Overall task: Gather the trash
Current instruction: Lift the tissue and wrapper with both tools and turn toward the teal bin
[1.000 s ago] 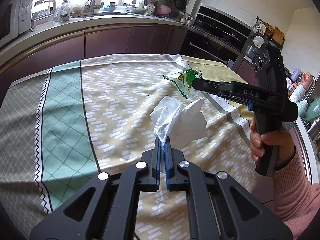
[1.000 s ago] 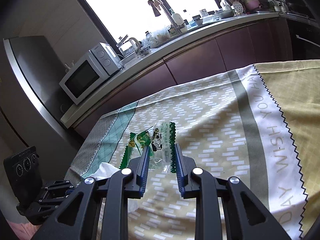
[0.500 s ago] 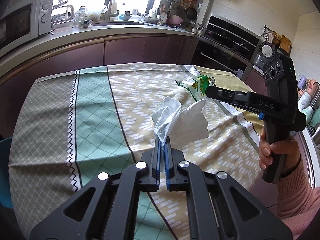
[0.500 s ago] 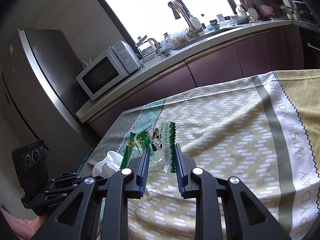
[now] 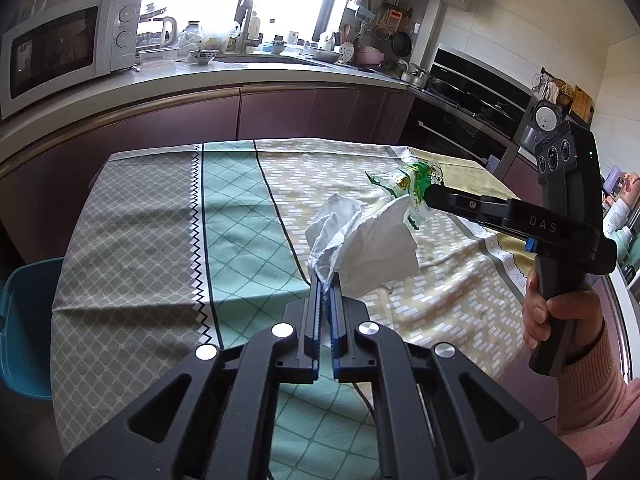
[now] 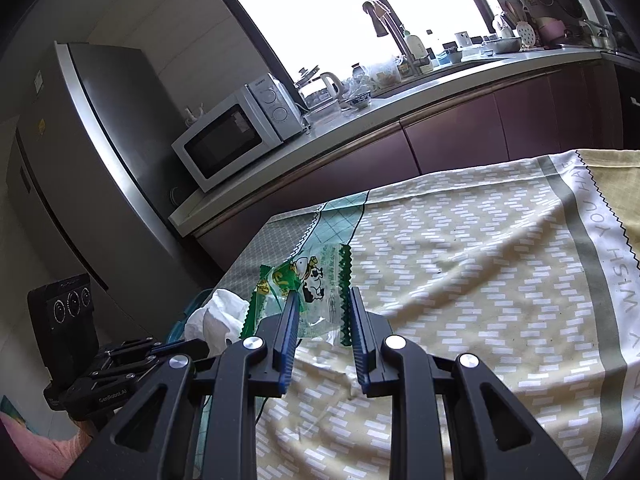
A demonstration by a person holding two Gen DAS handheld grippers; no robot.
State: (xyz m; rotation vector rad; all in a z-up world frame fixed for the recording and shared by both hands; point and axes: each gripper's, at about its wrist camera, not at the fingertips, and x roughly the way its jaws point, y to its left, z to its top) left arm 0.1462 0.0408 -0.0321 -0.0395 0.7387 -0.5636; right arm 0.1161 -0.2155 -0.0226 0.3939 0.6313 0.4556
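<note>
My left gripper [image 5: 327, 280] is shut on a crumpled white tissue [image 5: 360, 240], which hangs above the patterned tablecloth [image 5: 160, 220]. In the right wrist view the same tissue [image 6: 218, 316] shows at lower left beside the left gripper [image 6: 180, 347]. My right gripper [image 6: 322, 300] is shut on a clear and green snack wrapper [image 6: 320, 276] with a cartoon cow on it, held clear of the cloth. From the left wrist view, the right gripper [image 5: 427, 196] reaches in from the right with the wrapper [image 5: 404, 182] at its tip, just behind the tissue.
A teal container [image 5: 28, 320] stands past the table's left edge. Behind the table runs a counter with a microwave [image 6: 236, 136] and a sink; a fridge [image 6: 80, 160] stands at its left end. A hand in a pink sleeve [image 5: 560, 320] grips the right tool.
Both grippers have carried the tissue and the wrapper leftward along the table and slightly up. The microwave and the teal container have come into view. Neither grip has changed.
</note>
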